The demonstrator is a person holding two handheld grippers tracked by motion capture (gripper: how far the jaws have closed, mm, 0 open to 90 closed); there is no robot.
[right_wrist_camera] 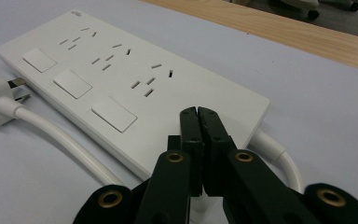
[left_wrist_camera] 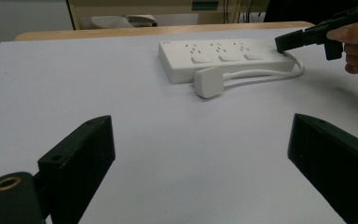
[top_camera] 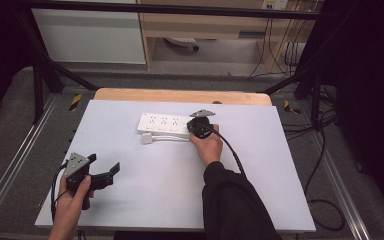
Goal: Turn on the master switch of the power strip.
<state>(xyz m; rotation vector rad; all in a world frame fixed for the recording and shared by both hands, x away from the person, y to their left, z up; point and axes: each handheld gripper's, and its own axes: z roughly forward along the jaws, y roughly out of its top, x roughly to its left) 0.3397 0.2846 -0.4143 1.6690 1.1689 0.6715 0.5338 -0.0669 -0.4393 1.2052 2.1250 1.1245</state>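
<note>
On the pale table (top_camera: 145,200), towards its far middle, lies one white power strip (top_camera: 163,124) with three socket groups and three switches. Its one white cable (left_wrist_camera: 256,73) loops along the near side to one plug (left_wrist_camera: 209,82) lying beside it. At the strip's right end the right gripper (right_wrist_camera: 199,113) rests, jaws pressed together, holding nothing. Near left, the left gripper (top_camera: 104,168) has its jaws spread wide.

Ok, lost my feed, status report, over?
Left gripper open, idle near the table edge. Right gripper shut, empty, over power strip's cable end. Plug beside strip.
</note>
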